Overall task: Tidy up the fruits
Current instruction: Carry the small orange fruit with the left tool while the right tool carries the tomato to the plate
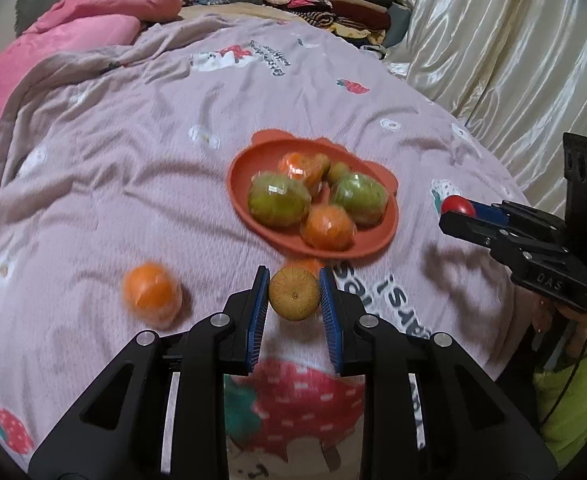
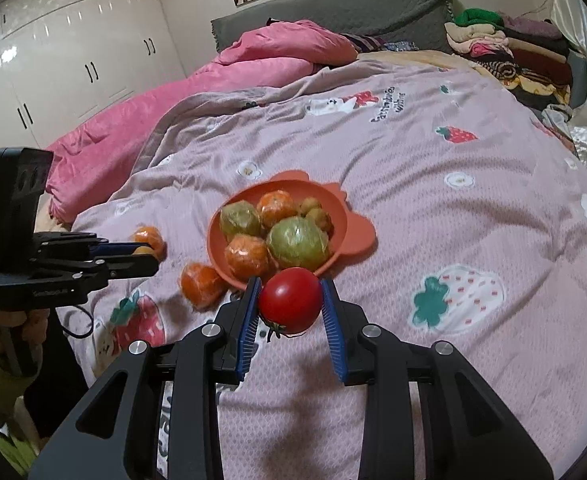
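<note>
Our left gripper [image 1: 294, 294] pinches a small fruit [image 1: 294, 294] at lower centre; our right gripper [image 2: 291, 306] pinches a tomato [image 2: 290, 306]; we should lower both gently into the bowl [image 2: 357, 236] mid-frame.

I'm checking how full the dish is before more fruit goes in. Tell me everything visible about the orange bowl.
The orange bowl looks like matte silicone or plastic, round and shallow, with ear-like tabs on its rim. It sits upright on the strawberry-print bedspread. Inside lie two plastic-wrapped green fruits, two wrapped orange ones and some small brownish ones, piled nearly rim-high. An orange fruit lies outside, close against its near wall.
</note>
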Tool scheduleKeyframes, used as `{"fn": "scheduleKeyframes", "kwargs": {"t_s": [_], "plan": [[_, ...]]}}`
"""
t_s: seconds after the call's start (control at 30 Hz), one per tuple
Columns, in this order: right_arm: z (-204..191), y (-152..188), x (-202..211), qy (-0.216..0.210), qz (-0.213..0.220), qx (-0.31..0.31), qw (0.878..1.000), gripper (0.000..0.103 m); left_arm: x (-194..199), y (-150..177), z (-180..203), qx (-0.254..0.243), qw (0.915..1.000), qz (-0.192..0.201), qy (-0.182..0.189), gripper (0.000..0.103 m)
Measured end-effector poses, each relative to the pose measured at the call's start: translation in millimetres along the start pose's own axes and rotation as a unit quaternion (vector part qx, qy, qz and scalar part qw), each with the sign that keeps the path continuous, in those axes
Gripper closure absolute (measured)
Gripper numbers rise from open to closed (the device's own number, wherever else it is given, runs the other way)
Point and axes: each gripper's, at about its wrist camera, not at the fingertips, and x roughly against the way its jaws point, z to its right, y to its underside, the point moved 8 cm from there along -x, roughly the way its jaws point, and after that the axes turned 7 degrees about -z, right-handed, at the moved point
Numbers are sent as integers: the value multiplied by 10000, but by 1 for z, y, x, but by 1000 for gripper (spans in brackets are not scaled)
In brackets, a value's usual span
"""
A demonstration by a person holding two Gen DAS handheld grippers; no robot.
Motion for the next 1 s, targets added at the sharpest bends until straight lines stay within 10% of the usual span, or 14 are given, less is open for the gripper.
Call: {"fn": "scheduleKeyframes", "kwargs": {"t_s": [1.0], "plan": [[5,-72,-5,-37,108,300,9995,74,-19,-75,-12,-128,9998,89,-146,85]]}}
